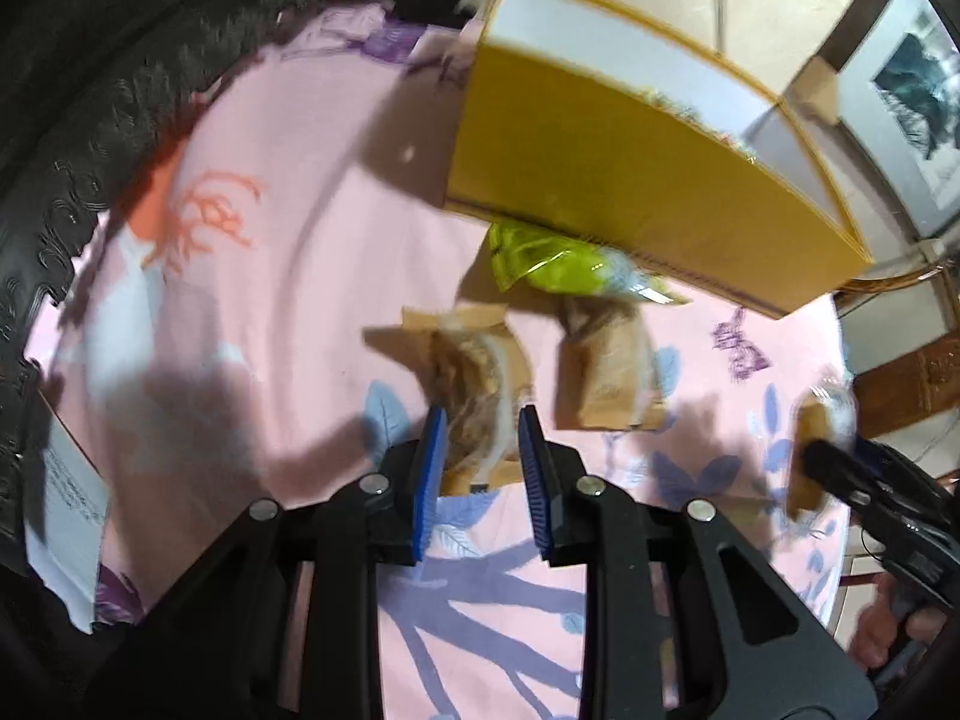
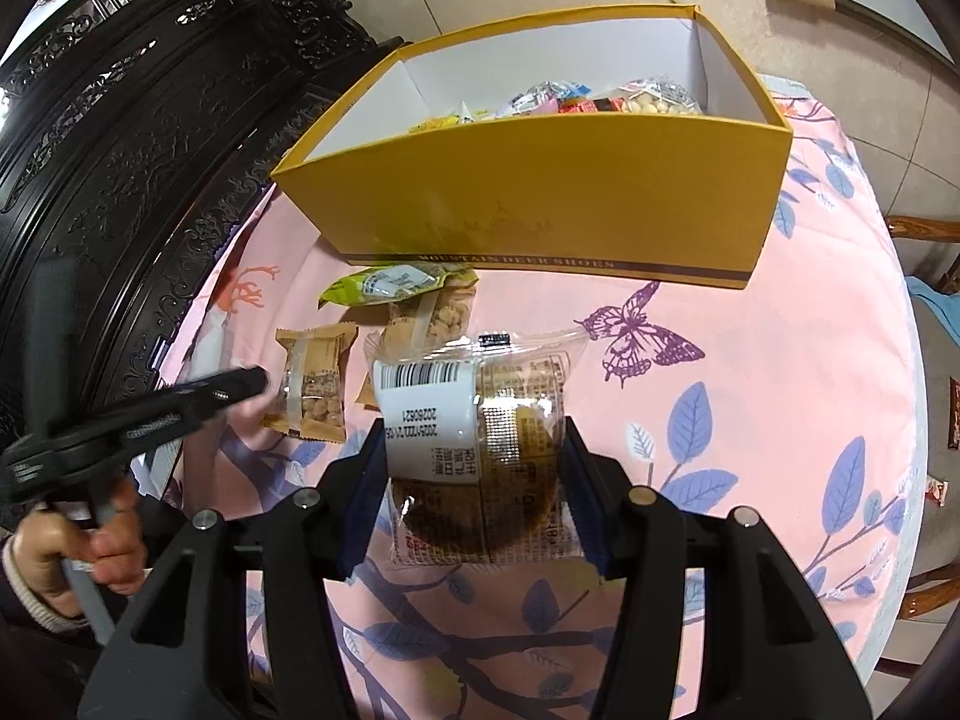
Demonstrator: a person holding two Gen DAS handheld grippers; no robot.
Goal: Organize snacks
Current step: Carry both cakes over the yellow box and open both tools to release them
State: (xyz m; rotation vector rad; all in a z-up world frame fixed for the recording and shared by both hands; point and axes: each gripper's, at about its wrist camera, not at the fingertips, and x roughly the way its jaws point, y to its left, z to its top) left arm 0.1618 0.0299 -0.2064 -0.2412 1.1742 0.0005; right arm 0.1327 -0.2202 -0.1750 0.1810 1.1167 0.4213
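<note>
Snack sorting on a pink floral tablecloth, with the yellow box as landmark. Right gripper grasps a clear-wrapped round cake in front of the box. Left gripper is clenched on a tan snack packet; another tan packet and a green packet lie nearer the box's front wall.

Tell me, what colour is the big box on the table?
The big box is mustard yellow outside and white inside, clearest in the right wrist view.
</note>
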